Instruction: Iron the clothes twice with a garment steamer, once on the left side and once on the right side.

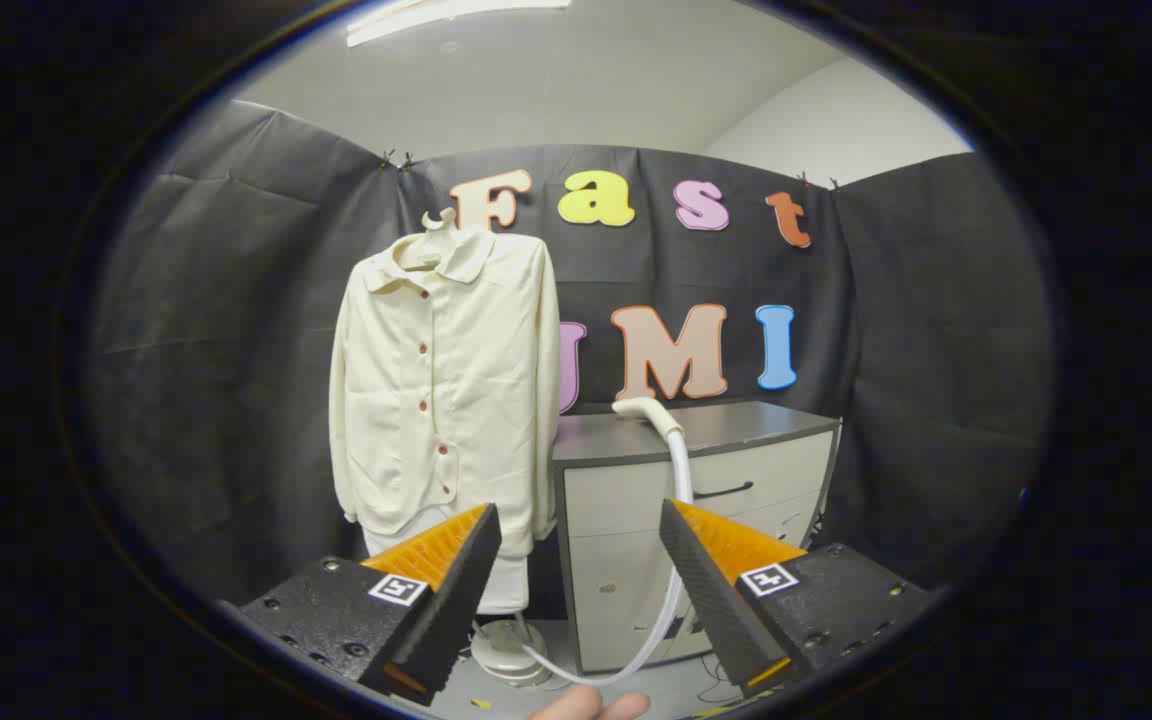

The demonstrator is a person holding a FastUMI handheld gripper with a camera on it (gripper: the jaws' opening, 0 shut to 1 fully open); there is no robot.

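A cream button-up shirt (444, 385) hangs on a hanger in front of the black cloth wall, well beyond my fingers and a little left of them. The garment steamer's head (644, 411) lies on top of a grey cabinet (736, 425) to the shirt's right. Its white hose (678, 520) drops down the cabinet front and curves to a round base (509, 652) on the floor under the shirt. My gripper (581, 525) is open, far short of all of these, with nothing between its fingers.
The cabinet has drawers with a dark handle (723, 491). A person's fingertips (591, 706) show just below the gripper. Black cloth walls close the booth on the left, back and right.
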